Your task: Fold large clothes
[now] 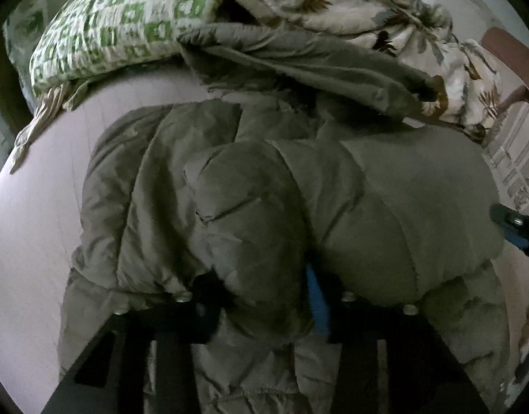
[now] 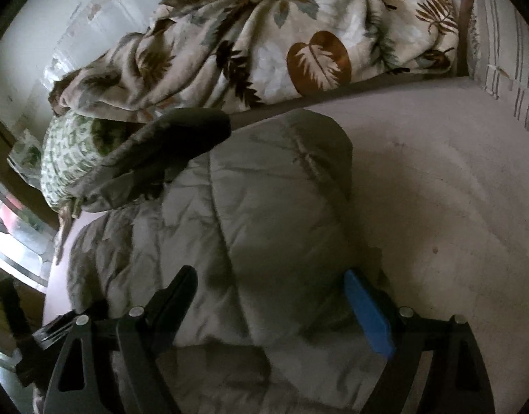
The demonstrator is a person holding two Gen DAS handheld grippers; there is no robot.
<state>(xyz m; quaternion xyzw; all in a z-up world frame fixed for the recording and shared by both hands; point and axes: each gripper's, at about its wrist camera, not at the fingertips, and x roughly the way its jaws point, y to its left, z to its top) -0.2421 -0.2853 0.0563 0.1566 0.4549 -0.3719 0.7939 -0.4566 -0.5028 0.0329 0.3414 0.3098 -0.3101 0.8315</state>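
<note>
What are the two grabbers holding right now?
The left gripper pinches a puffy fold of the olive-green quilted jacket. The right gripper straddles the jacket, open, holding nothing.

A big bed with a smooth pale pink sheet point(image 2: 437, 179) holds everything. A puffy grey-green quilted coat point(image 1: 250, 186) lies on it, near the middle. At the far side lie a soft green and white patterned pillow point(image 1: 119, 24) and a crumpled cream blanket with brown leaves point(image 2: 299, 34), side by side
</note>
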